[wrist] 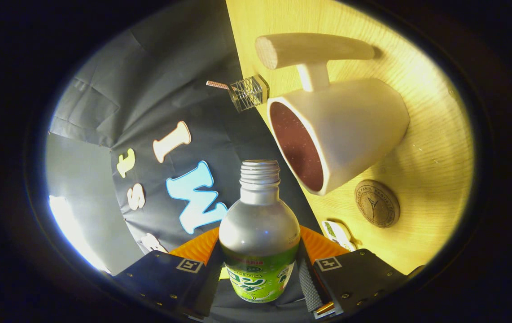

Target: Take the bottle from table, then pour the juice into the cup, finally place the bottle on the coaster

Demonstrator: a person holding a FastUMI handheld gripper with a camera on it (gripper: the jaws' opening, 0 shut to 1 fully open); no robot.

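My gripper (pixel 259 251) is shut on a silver bottle (pixel 259 233) with a green label, one finger pressing each side of its body. The bottle's threaded neck is uncapped and points ahead. The whole view is rolled sideways, so the wooden table (pixel 435 148) stands like a wall to the right. Just beyond the bottle's mouth sits a white cup (pixel 350 130) with a wooden handle (pixel 309 49); its inside shows dark reddish-brown. A round cork coaster (pixel 377 203) lies on the table close to the cup's base, beside the right finger.
A small wire-cage object (pixel 247 93) with a striped stick sits at the table's far edge beyond the cup. A small white and green item (pixel 339 234), perhaps the bottle's cap, lies on the table near the right finger. The dark cloth wall (pixel 148 112) stands behind.
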